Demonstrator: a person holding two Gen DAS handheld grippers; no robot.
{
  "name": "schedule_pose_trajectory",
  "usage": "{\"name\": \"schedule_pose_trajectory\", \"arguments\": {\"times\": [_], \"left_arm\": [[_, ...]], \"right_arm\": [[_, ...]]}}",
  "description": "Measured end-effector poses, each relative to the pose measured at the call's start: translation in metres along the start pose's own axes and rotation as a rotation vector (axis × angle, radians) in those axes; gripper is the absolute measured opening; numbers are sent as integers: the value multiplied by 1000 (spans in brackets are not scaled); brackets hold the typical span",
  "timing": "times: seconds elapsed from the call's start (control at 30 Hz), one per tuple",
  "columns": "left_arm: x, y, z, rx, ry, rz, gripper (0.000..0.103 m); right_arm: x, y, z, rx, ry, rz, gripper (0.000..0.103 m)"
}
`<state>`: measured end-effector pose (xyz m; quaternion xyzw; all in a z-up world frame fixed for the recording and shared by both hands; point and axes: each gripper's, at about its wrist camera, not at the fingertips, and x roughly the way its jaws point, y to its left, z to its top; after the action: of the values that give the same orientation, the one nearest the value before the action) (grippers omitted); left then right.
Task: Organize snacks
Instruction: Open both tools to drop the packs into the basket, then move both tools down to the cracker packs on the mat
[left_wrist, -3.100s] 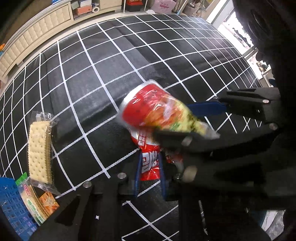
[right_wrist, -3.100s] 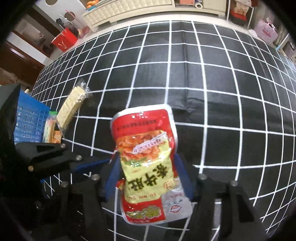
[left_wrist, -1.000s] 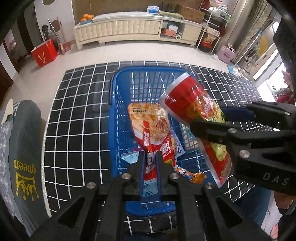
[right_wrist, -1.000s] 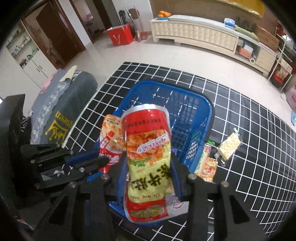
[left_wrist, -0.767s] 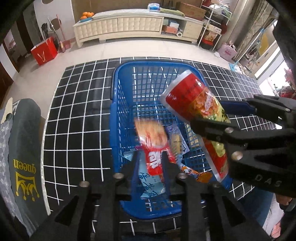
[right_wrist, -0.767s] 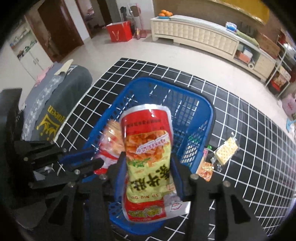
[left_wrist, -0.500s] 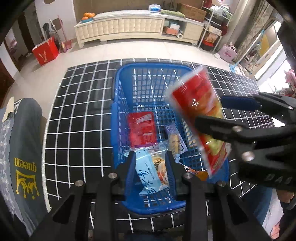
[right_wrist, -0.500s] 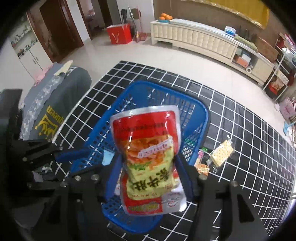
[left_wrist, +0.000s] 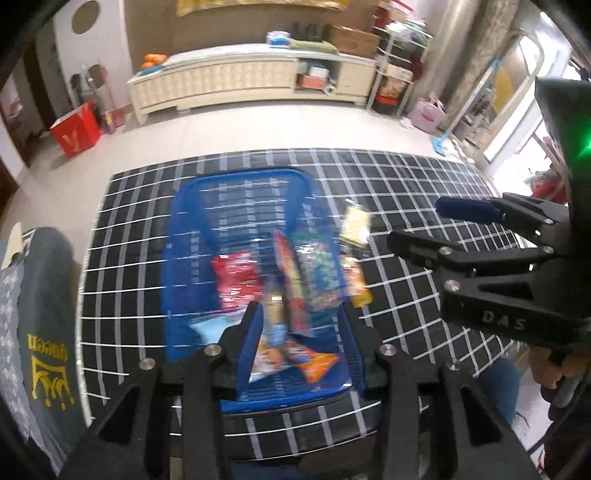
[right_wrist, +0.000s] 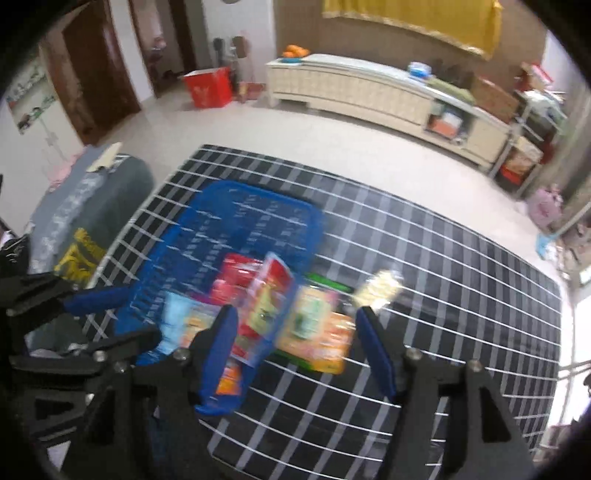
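Note:
The blue basket (left_wrist: 236, 192) stands on the black grid mat (left_wrist: 406, 177) and holds several snack packs. Among them lie a red pack (left_wrist: 236, 273) and the red-and-yellow pack (right_wrist: 269, 295), which leans on edge against the right wall. My left gripper (left_wrist: 301, 332) hangs above the basket's near end, its jaws opening with nothing between them. The right gripper (right_wrist: 297, 339) hovers over the basket's right rim, jaws also opening and empty. A cracker pack (right_wrist: 380, 288) and a green-and-orange pack (right_wrist: 314, 325) lie on the mat just right of the basket. The frames are motion-blurred.
A grey cushion with yellow "queen" lettering (left_wrist: 44, 314) sits left of the mat. In the left wrist view the right gripper (left_wrist: 417, 221) reaches in from the right. Beyond the mat are bare floor, a red bag (left_wrist: 75, 133) and a long white cabinet (left_wrist: 251, 81).
Both grippers let go of their packs, which dropped into the basket. Both have opened and pulled up and back, so the basket looks smaller.

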<state>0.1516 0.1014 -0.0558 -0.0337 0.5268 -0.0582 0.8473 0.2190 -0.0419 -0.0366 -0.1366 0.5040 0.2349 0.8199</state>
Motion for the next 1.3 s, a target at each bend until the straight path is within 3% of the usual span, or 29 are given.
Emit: {"name": "schedule_pose_trajectory", "arguments": {"times": [0.2, 0.47, 0.57, 0.6, 0.63, 0.73, 0.87, 0.97, 1.17, 1.23, 1.3], "left_arm": [[46, -60, 11, 46, 47, -29, 41], [124, -95, 14, 56, 117, 62, 41], [151, -93, 18, 50, 151, 94, 42], [152, -94, 20, 75, 116, 144, 46], [153, -93, 22, 89, 108, 148, 46], [155, -87, 30, 86, 125, 114, 47], [157, -72, 39, 87, 130, 141, 47], [156, -59, 45, 63, 148, 113, 47], [161, -54, 50, 37, 226, 160, 47], [168, -58, 53, 18, 276, 195, 50], [179, -65, 56, -18, 343, 180, 51]], "right_arm": [[22, -63, -19, 108, 59, -55, 71], [70, -100, -32, 148, 135, -70, 71], [89, -108, -32, 159, 166, -62, 71], [98, -109, -32, 161, 179, -59, 71], [103, -110, -32, 163, 185, -55, 71], [117, -116, -32, 200, 203, -18, 71], [130, -120, -31, 238, 224, 7, 71], [135, -118, -28, 248, 231, 25, 71], [145, -117, -17, 285, 255, 77, 71], [150, -120, -11, 309, 272, 91, 71], [156, -127, -4, 340, 291, 114, 71]]}}
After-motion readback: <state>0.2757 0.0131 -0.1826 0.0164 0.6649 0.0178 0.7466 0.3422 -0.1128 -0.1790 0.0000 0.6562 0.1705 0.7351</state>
